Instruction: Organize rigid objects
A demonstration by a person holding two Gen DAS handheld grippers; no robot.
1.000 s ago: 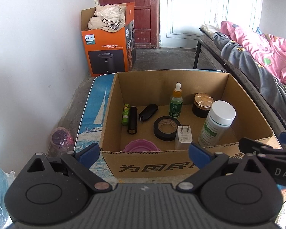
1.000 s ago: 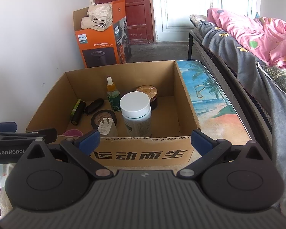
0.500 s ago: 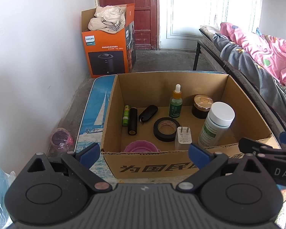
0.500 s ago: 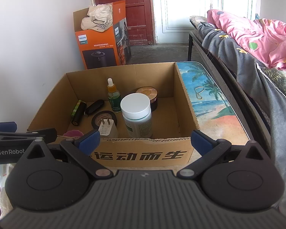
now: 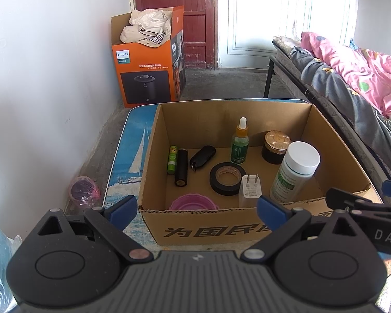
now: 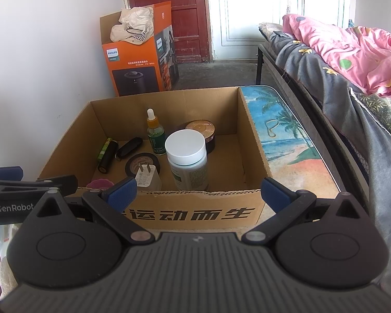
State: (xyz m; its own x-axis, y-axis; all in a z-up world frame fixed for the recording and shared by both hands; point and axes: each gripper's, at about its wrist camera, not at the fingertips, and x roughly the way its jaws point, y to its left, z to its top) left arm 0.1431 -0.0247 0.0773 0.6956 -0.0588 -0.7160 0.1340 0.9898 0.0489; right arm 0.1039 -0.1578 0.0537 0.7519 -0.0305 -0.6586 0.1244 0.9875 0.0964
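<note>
Left wrist view: left hand-held gripper [image 5: 196,210] sits w/ fingers spread wide, nothing between them, just in front of the cardboard box [image 5: 208,230] on the table [image 5: 129,156]. Right wrist view: right hand-held gripper [image 6: 198,191] likewise spread & empty, at the box's near wall. Inside the box, L to R: green tube [image 5: 172,159] lying touching a black cylinder [image 5: 181,167], black key fob [image 5: 202,155], black tape roll [image 5: 226,178] flat on the floor, dropper bottle [image 5: 239,142] upright towards the back wall, gold-lidded dark jar [image 5: 275,147] beside it. Near the front wall: pink cup [image 5: 194,204], white charger plug [image 5: 250,190] standing prongs up, touching the tape roll, and a white-capped bottle [image 5: 294,173] upright. Orange Philips box [image 5: 148,60] stands on the floor well behind, cloth piled on top; bed [image 6: 352,83] w/ pink quilt runs along the right
</note>
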